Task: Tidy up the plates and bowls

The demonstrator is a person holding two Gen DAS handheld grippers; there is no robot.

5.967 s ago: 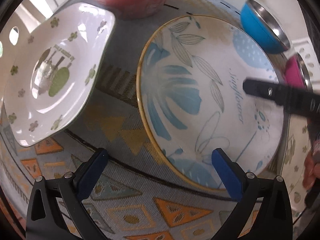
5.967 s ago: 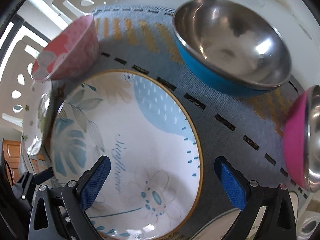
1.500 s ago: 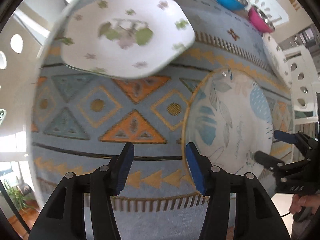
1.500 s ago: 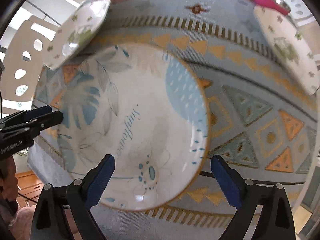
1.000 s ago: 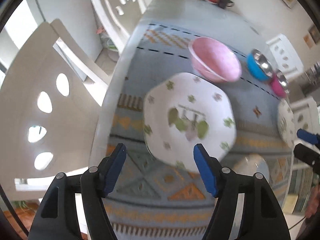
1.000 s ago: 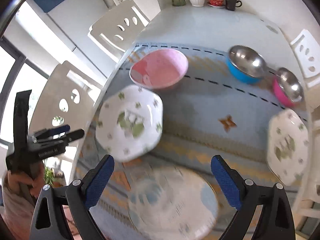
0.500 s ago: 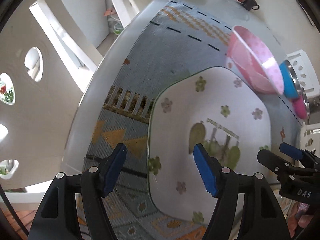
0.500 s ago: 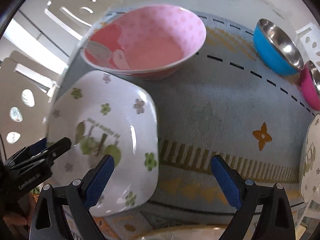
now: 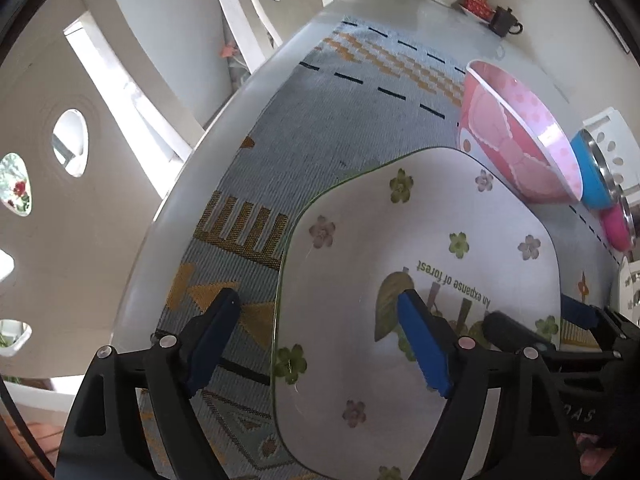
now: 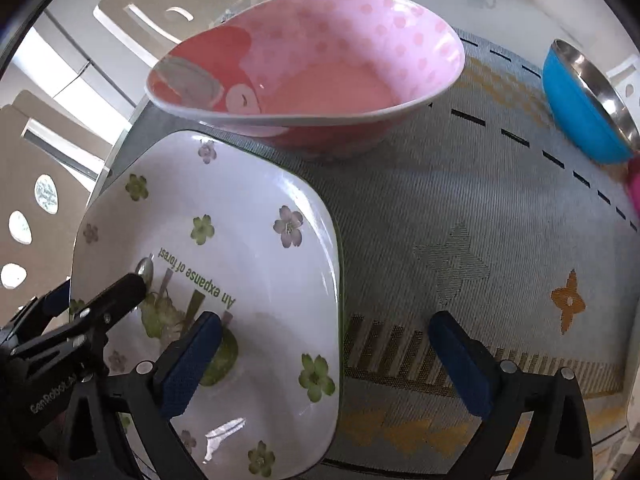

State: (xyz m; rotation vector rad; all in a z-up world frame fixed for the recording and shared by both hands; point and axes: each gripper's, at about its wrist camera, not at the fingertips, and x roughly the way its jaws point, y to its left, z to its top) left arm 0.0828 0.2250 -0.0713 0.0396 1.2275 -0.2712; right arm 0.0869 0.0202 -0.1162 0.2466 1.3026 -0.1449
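A white angular plate with small flowers and the words "An expanse of forest" [image 9: 400, 276] lies on the patterned cloth; it also shows in the right wrist view [image 10: 248, 256]. My left gripper [image 9: 320, 340] is open and straddles the plate's left rim, one finger over the cloth, one over the plate. My right gripper [image 10: 328, 364] is open and straddles its right rim. Each gripper shows in the other's view. A pink dotted bowl [image 10: 312, 68] stands just behind the plate.
A blue bowl with steel inside [image 10: 588, 108] and a magenta bowl [image 9: 618, 224] stand at the right. Another flowered plate's edge [image 9: 630, 284] shows far right. White chairs [image 9: 72, 152] stand at the table's left edge. A vase and teapot [image 9: 504, 20] are at the far end.
Both grippers have come lower and closer to the flowered plate, now straddling its opposite rims. Earlier they were around the round blue-leaf plate, which is out of view now.
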